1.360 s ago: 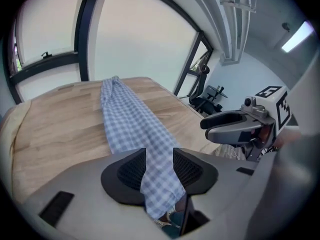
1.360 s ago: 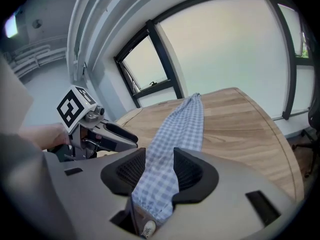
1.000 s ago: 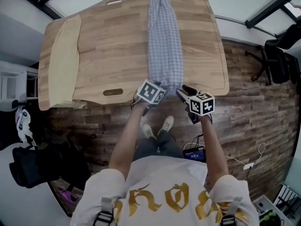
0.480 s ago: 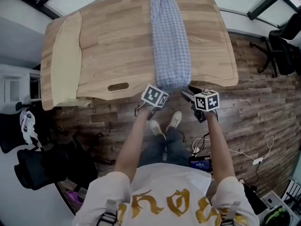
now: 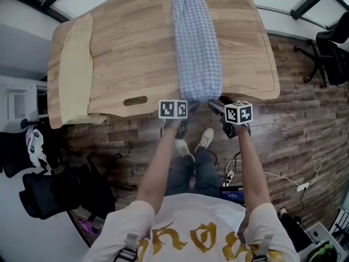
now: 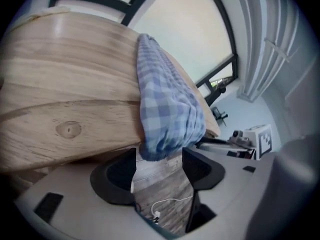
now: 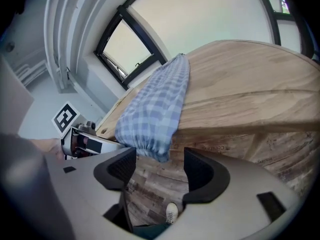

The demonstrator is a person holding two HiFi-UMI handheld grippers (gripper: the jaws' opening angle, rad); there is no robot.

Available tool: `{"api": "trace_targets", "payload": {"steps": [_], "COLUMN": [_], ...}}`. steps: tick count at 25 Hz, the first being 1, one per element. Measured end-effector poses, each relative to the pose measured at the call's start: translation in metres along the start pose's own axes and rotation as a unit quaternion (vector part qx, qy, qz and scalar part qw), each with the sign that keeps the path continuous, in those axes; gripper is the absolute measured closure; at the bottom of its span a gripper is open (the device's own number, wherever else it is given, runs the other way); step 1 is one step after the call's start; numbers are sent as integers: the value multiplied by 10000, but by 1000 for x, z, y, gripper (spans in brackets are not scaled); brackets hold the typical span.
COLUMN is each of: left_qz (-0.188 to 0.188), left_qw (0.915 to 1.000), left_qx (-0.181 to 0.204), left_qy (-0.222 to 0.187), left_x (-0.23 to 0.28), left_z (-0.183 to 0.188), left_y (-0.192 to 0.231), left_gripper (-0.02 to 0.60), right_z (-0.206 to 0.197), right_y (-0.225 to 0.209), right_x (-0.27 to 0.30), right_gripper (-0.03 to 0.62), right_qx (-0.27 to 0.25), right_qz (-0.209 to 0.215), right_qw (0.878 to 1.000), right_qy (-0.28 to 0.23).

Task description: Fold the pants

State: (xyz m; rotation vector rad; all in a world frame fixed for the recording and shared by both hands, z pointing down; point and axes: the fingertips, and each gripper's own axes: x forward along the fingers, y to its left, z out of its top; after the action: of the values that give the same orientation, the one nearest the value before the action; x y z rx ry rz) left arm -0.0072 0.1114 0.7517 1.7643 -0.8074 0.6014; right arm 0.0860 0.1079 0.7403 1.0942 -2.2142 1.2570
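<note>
i count one pair of pants [image 5: 195, 42], blue check, lying as a single long narrow strip down the one wooden bench [image 5: 131, 53]. i also count two tools, the left hand-held gripper [image 6: 159, 160] and the right hand-held gripper [image 7: 159, 158]. one cream strip [image 5: 73, 64] lies along the bench edge, well off to the left of the left hand-held gripper. it may be a pad or a folded cloth; i cannot tell from above.

both hand-held grippers stand wide open and hold nothing. the near end of the pants hangs over the bench edge just ahead of them. it sits right at the mouth of the left jaws, and ahead of the right jaws toward their left side. no pad touches the cloth. through both gaps i see plank floor, with one white cable [image 6: 162, 206] below the left and one pale shoe [image 7: 171, 212] below the right.

against the frame a second back, both sets of jaws have just been opening, with no cloth between them now. both marker cubes sit lower, off the bench edge and over the floor; before, they were up against the end of the pants.
</note>
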Motion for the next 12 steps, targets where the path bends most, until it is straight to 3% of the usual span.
{"api": "trace_targets", "payload": {"steps": [6, 12], "left_qz": [-618, -682], "left_qw": [9897, 9886], "left_qx": [-1135, -1237], "left_qy": [-617, -512], "left_x": [3, 7], "left_z": [21, 22], "left_y": [-6, -11], "left_gripper": [302, 304], "right_z": [12, 22], "right_y": [-1, -2], "right_x": [9, 13], "right_gripper": [287, 307], "right_qx": [147, 212], "right_qz": [302, 446], "right_qw": [9992, 9978], "right_qy": [-209, -449]}}
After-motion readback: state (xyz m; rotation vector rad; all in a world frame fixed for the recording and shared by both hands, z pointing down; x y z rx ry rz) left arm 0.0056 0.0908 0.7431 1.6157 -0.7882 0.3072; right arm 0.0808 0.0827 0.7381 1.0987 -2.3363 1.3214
